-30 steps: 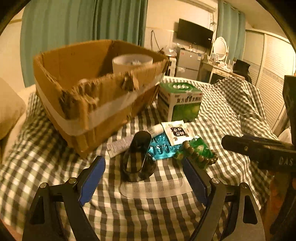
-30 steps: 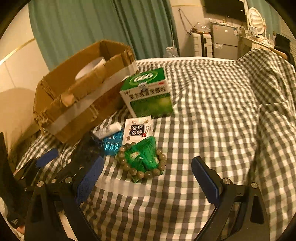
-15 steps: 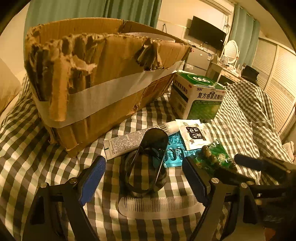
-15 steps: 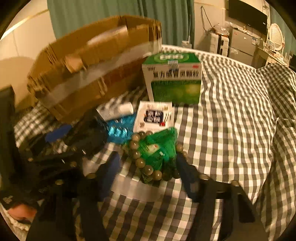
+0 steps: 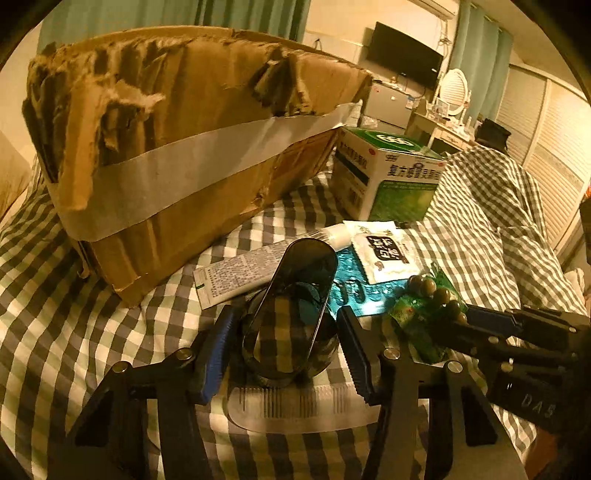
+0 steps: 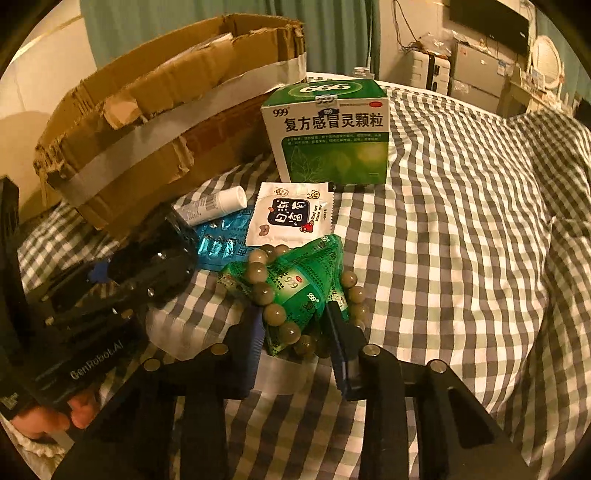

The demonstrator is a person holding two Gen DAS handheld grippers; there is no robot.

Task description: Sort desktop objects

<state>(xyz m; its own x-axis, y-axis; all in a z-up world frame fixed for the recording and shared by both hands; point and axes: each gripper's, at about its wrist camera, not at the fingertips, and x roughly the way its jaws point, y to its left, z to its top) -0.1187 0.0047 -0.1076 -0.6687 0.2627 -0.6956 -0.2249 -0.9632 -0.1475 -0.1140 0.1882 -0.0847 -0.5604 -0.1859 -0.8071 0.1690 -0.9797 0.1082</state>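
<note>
Low in frame, the left hand-held gripper (image 5: pixel 282 354) is closing around a dark glossy oval container (image 5: pixel 291 314); the right hand-held gripper (image 6: pixel 295 341) is closing, apparently gripping green foil sachets (image 6: pixel 303 291) ringed by a bead bracelet (image 6: pixel 264 291).

1. Green curtains (image 5: pixel 240 14) across the upper left of the left wrist view.
2. Dark wall-mounted television (image 5: pixel 404 55) at upper right of centre.
3. Round white mirror (image 5: pixel 455 90) just right of the television, above a cluttered dresser (image 5: pixel 443 133).
4. Pale slatted doors (image 5: pixel 546 147) along the far right edge.
5. Checked green-and-white cloth (image 6: pixel 461 240) covering the whole lower right of the right wrist view.
</note>
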